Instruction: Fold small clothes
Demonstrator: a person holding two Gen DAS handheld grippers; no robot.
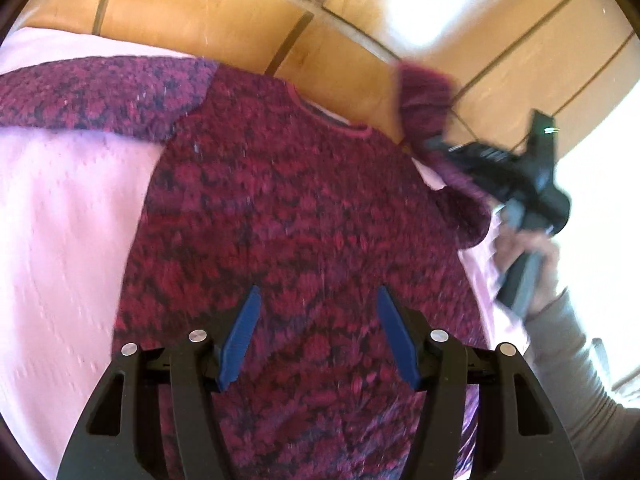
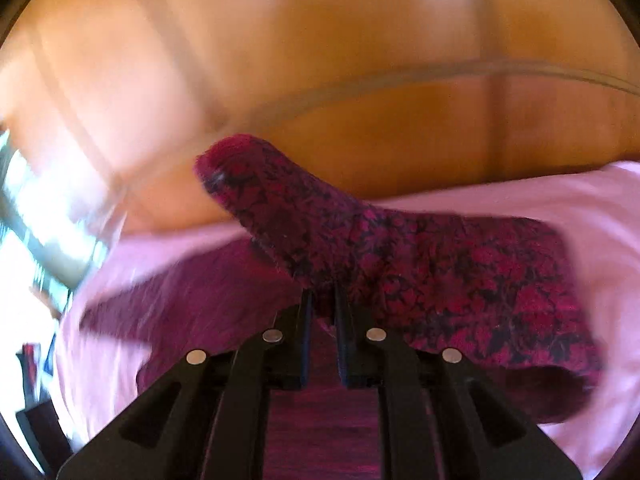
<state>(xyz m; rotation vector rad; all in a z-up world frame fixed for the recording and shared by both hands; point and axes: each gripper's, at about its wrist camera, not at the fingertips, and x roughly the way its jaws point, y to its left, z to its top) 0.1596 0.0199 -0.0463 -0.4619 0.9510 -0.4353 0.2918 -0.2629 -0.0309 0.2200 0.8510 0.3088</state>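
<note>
A small knitted sweater (image 1: 288,208) in dark red and purple lies spread on a pale pink cloth (image 1: 64,216), its collar toward the far edge. One sleeve (image 1: 88,96) stretches flat to the left. My left gripper (image 1: 318,300) hovers over the sweater's lower body, open, its blue pads apart with nothing between them. At the right, my right gripper (image 1: 436,142) is shut on the other sleeve (image 1: 424,84) and holds it lifted off the cloth. In the right wrist view that sleeve (image 2: 304,216) rises from the closed jaws of the right gripper (image 2: 322,294), its cuff sticking up.
The pink cloth (image 2: 580,208) covers a surface above an orange tiled floor (image 1: 224,12). A hand in a grey sleeve (image 1: 568,360) holds the right gripper's handle. Bright sunlight falls on the floor at the upper right.
</note>
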